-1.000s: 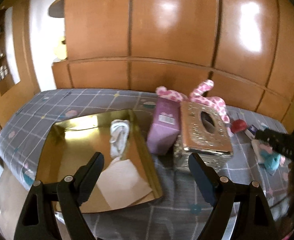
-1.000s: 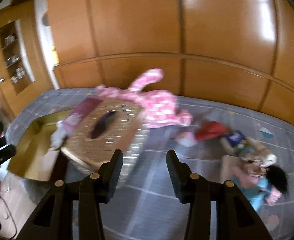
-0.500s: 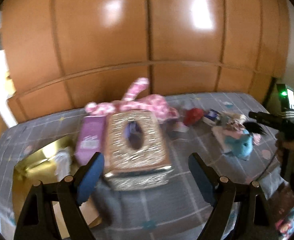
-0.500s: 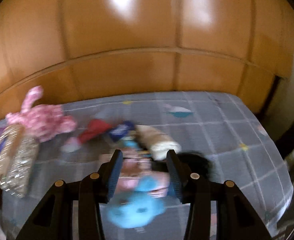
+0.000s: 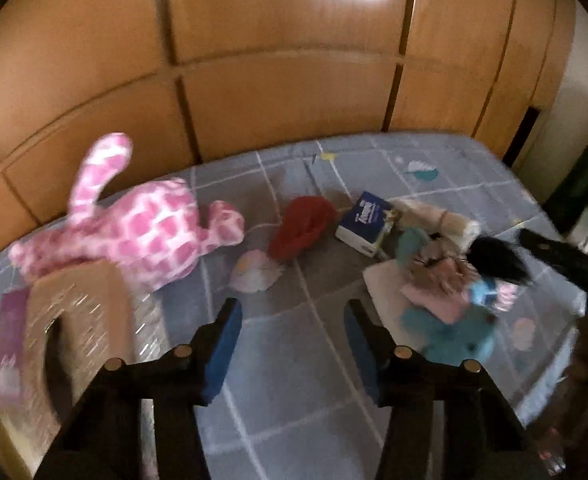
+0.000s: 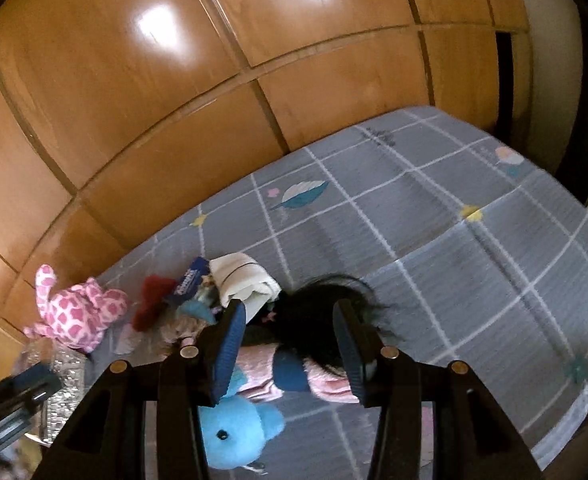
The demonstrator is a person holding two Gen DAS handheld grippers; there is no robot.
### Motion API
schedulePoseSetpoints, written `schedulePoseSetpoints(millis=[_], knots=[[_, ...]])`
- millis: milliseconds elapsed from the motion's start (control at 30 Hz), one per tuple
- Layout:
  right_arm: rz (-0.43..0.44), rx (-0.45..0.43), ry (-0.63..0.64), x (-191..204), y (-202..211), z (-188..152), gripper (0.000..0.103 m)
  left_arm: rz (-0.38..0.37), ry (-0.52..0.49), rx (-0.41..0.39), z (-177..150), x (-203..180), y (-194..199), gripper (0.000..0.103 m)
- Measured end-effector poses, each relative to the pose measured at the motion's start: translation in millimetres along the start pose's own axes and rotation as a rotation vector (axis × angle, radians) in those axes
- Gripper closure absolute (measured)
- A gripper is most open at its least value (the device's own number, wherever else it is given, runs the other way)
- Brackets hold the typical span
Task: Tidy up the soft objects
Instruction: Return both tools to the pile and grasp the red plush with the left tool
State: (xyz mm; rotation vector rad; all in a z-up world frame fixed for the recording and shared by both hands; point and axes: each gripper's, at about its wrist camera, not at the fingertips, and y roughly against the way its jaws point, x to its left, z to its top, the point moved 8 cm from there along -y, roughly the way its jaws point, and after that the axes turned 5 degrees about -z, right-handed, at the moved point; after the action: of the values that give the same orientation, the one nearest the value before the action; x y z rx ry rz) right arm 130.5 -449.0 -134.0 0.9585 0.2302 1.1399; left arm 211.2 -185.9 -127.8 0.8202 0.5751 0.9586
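Soft things lie on a grey checked bed cover (image 5: 294, 360). A pink spotted plush (image 5: 134, 232) lies at the left, a red cloth item (image 5: 304, 226) and a small pale cloth (image 5: 254, 274) in the middle. At the right is a heap: a blue plush (image 5: 450, 336), a black-haired doll (image 5: 494, 260) and a rolled white cloth (image 5: 438, 216). My left gripper (image 5: 292, 312) is open and empty above bare cover. My right gripper (image 6: 290, 314) is open, its fingers either side of the doll's black hair (image 6: 318, 312), above the blue plush (image 6: 234, 436).
A glittery tissue box (image 5: 78, 320) and a purple box (image 5: 8, 328) stand at the left. A blue and white tissue pack (image 5: 364, 220) lies by the heap. Wooden wardrobe panels (image 5: 274, 60) rise behind the bed. The bed's right edge (image 6: 574, 200) drops off.
Both views have swung right, away from the gold tray and tissue box toward the heap. My right gripper has come down close over the doll. My left gripper's jaws stand narrower than before.
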Motion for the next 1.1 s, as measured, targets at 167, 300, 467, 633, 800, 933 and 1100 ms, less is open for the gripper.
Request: schedulePoseSetpoints(millis=[167, 300, 467, 633, 800, 933, 1100], knots=[[0.035, 0.017, 0.002, 6.2, -2.1, -1.6, 0.057, 0.023, -0.048, 0.037, 25.7, -8.2, -52.2, 0.05], [0.056, 0.018, 0.005, 8.8, -1.4, -0.9, 0.057, 0.067, -0.112, 0.054, 44.7, -12.2, -87.2, 0.05], [0.081, 0.037, -0.019, 8.5, -3.6, -2.5, 0.057, 0.099, -0.163, 0.078, 59.3, -12.8, -126.3, 0.05], [0.084, 0.037, -0.017, 9.2, -4.1, -3.3, 0.057, 0.089, -0.166, 0.112, 66.0, -9.4, -152.9, 0.049], [0.072, 0.032, -0.009, 9.1, -5.4, -3.1, 0.057, 0.056, -0.175, 0.099, 63.6, -14.6, -156.1, 0.081], [0.074, 0.022, 0.006, 11.6, -5.1, -1.8, 0.057, 0.052, -0.106, 0.058, 56.9, -8.4, -132.5, 0.083], [0.117, 0.057, 0.055, 25.9, -9.5, -8.0, 0.057, 0.016, -0.011, 0.03, 40.2, -5.1, -104.4, 0.083]])
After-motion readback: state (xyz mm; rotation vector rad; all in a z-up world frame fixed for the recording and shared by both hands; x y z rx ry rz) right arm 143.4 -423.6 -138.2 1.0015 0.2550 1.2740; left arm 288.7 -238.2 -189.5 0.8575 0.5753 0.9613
